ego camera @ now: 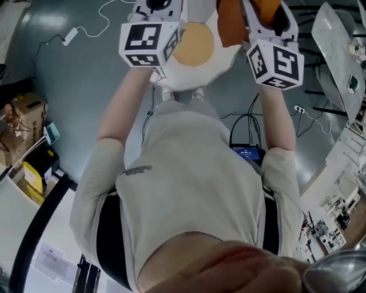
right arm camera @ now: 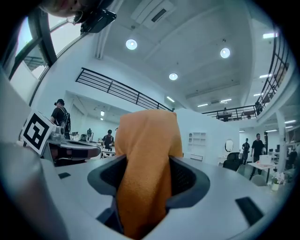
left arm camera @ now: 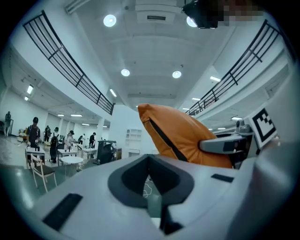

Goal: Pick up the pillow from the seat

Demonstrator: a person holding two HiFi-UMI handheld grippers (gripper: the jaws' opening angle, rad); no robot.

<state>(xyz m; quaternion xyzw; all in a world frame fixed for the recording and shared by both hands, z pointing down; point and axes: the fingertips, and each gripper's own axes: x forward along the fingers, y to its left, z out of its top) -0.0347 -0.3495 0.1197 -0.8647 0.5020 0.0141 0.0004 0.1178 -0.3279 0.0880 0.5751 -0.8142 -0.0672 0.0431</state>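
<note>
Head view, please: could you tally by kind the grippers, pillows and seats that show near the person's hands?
Grippers: 2, the left gripper and the right gripper
Orange pillow: 1
Seat: 1
Total: 4

Nothing legible anywhere. Only black-and-white square codes on left cube [ego camera: 150, 43] at eleven o'clock and right cube [ego camera: 277, 64] at one; shirt print [ego camera: 136, 170] too small.
</note>
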